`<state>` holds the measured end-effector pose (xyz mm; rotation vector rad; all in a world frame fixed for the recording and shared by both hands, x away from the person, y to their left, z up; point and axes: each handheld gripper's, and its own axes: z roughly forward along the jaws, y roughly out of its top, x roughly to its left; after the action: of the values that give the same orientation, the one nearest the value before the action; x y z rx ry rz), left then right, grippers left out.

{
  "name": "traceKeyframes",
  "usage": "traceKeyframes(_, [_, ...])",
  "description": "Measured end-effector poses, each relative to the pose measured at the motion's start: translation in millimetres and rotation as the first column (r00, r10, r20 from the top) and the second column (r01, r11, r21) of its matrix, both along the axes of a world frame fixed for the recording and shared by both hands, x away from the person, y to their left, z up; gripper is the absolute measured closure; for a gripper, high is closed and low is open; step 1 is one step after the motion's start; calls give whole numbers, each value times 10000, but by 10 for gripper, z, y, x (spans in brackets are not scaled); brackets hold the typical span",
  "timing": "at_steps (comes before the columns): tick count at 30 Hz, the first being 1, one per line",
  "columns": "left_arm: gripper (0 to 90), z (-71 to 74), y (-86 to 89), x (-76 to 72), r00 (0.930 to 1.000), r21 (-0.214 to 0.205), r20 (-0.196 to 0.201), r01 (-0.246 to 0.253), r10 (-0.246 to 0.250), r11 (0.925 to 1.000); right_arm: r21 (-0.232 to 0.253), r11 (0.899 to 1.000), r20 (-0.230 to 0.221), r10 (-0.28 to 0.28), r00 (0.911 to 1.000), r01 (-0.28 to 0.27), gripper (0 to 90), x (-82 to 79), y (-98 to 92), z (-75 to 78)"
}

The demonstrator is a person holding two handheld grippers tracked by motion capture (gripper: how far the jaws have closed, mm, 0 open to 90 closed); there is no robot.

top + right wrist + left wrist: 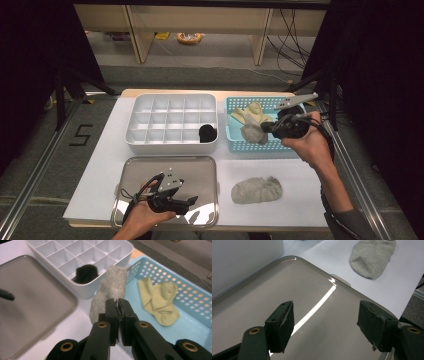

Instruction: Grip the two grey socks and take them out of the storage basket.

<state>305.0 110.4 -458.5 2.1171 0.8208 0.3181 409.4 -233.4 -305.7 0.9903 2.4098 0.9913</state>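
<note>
Two grey socks are out: one lies flat on the white table (280, 170) just right of the steel tray (131, 172), the other grey sock (110, 290) hangs clamped in the right gripper (117, 302), above the near-left edge of the blue basket (235, 142), beside the white divided box (145, 145). The left gripper (325, 322) hovers over the tray's bare middle, jaws wide apart around nothing. Yellow socks (158, 300) lie inside the basket.
</note>
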Motion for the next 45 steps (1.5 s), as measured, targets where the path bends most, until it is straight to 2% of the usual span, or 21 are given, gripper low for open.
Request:
traceKeyframes(2, [287,1,7,3,10000,74,-41,10,-10,10000,-10,9998,-168,192,9997,-192,874,-79,-1,-68])
traceKeyframes(3, [288,2,7,2,10000,91,-35,-16,16,10000,110,9994,-90,326,9994,-325,875,-120,5,-124])
traceKeyframes(7, [289,-1,7,5,10000,77,-54,26,-26,10000,360,9987,-575,375,9976,-355,874,-262,-2,-268])
traceKeyframes(9, [289,-4,9,9,10000,120,-19,-22,23,9999,522,9978,-501,427,9978,-401,875,-305,-10,-352])
traceKeyframes(13, [290,2,15,8,10000,39,-12,-34,34,10000,460,9975,-752,574,9955,-541,874,-424,-10,-479])
traceKeyframes(17, [290,1,15,5,10000,36,10,-54,54,10000,583,9950,-770,850,9934,-806,875,-539,-12,-650])
traceKeyframes(21, [290,4,12,8,10000,130,58,-6,6,9999,858,9929,-1013,909,9907,-823,874,-667,27,-775])
traceKeyframes(25, [290,6,14,8,10000,176,88,-24,22,9998,960,9899,-1044,1141,9880,-1041,874,-746,65,-858])
traceKeyframes(28, [290,4,5,0,9999,19,73,-118,118,9999,1004,9876,-1044,1314,9858,-1210,874,-795,103,-902])
traceKeyframes(29, [290,8,9,1,9999,84,71,-73,73,9999,1107,9872,-1297,1292,9831,-1151,874,-833,126,-916])
traceKeyframes(31, [290,7,7,-1,9999,101,85,-111,110,9999,1143,9844,-1145,1465,9826,-1335,873,-839,142,-974])
traceKeyframes(32, [290,4,5,-2,10000,17,56,-72,72,10000,1223,9841,-1278,1443,9812,-1288,873,-855,151,-1006])
traceKeyframes(33, [290,4,2,-9,9999,-16,-19,-121,121,9999,1239,9826,-1226,1534,9805,-1382,872,-840,146,-1049])
traceKeyframes(34, [290,10,7,-5,10000,75,61,-5,4,10000,1340,9842,-1357,1341,9816,-1159,872,-843,151,-1100])
traceKeyframes(36, [290,12,8,-7,10000,80,59,-10,9,10000,1150,9881,-1724,1214,9775,-1024,870,-811,113,-1191])
traceKeyframes(37, [290,12,7,-7,10000,71,62,-13,13,10000,1280,9881,-1794,1077,9779,-853,870,-786,91,-1261])
traceKeyframes(38, [290,12,7,-6,10000,77,66,-7,7,10000,1257,9902,-2257,875,9703,-601,869,-773,63,-1303])
traceKeyframes(39, [290,9,5,-4,10000,76,66,-2,1,10000,1176,9920,-2175,713,9734,-464,869,-730,19,-1364])
traceKeyframes(40, [290,8,5,-4,10000,75,63,0,-1,10000,1156,9932,-2371,438,9705,-166,868,-698,-23,-1420])
traceKeyframes(41, [290,6,5,-3,10000,84,63,12,-12,10000,1149,9933,-2442,418,9688,-139,867,-679,-47,-1450])
traceKeyframes(45, [290,1,8,-1,9999,274,122,16,-19,9996,1310,9906,-2547,-42,9670,388,821,-645,-106,-1532])
